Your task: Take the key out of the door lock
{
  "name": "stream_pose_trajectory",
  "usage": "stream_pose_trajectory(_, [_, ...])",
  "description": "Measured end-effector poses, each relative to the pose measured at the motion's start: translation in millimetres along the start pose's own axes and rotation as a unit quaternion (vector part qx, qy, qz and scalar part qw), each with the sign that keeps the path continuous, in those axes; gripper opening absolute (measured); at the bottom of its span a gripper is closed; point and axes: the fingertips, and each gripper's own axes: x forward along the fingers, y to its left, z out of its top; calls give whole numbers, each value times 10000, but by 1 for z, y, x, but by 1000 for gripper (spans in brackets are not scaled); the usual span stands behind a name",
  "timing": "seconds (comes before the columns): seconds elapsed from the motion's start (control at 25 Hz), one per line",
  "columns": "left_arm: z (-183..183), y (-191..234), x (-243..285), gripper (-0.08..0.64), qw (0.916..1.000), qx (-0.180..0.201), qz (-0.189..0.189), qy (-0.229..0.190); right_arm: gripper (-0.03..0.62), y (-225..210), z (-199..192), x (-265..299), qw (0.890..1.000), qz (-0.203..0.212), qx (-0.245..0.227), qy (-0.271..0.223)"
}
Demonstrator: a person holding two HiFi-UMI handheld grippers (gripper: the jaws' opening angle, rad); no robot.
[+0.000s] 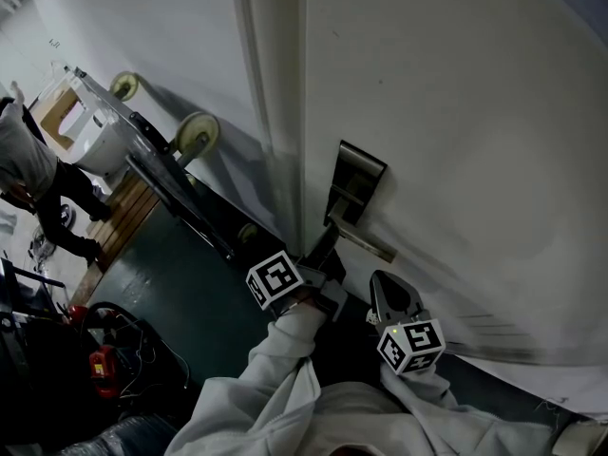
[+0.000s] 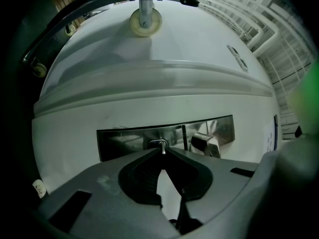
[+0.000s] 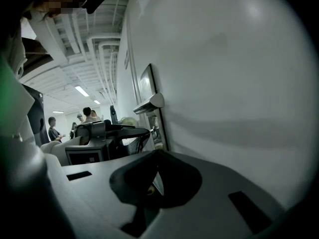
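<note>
A small silver key (image 2: 159,145) sticks out of the steel lock plate (image 2: 129,142) on the white door (image 1: 456,122), left of the lever handle (image 2: 205,143). My left gripper (image 2: 162,152) points straight at the plate, and its black pads are shut on the key's head. In the head view the left gripper (image 1: 318,247) reaches the plate (image 1: 361,174) just below the handle (image 1: 366,238). My right gripper (image 1: 385,285) hangs beside it, close to the door and off the lock. The right gripper (image 3: 157,152) is shut, with nothing between its pads.
The door's edge and frame (image 1: 285,112) run up the middle of the head view. A wheeled cart (image 1: 195,133) stands on the dark green floor to the left, with a person (image 1: 28,174) beyond it. Several people (image 3: 87,114) stand far off in the right gripper view.
</note>
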Motion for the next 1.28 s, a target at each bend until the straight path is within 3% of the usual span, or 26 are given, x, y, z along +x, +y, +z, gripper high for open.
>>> stream_pose_trajectory(0.2, [0, 1, -1, 26, 9988, -478, -54, 4, 52, -1, 1, -2, 10000, -33, 3, -8])
stream_pose_trajectory(0.44, [0, -2, -1, 26, 9998, -166, 70, 13, 52, 0, 2, -2, 10000, -21, -7, -18])
stream_pose_trajectory(0.76, [0, -1, -1, 26, 9992, -389, 31, -97, 52, -2, 2, -2, 10000, -11, -8, -1])
stream_pose_trajectory(0.92, [1, -2, -1, 26, 9997, 198, 154, -69, 52, -1, 1, -2, 10000, 3, -10, 9])
stream_pose_trajectory(1.04, [1, -3, -1, 26, 9992, 347, 179, -95, 52, -1, 1, -2, 10000, 26, -24, 8])
stream_pose_trajectory(1.28, [1, 0, -1, 26, 9997, -95, 139, -148, 52, -5, 2, -2, 10000, 20, -14, 8])
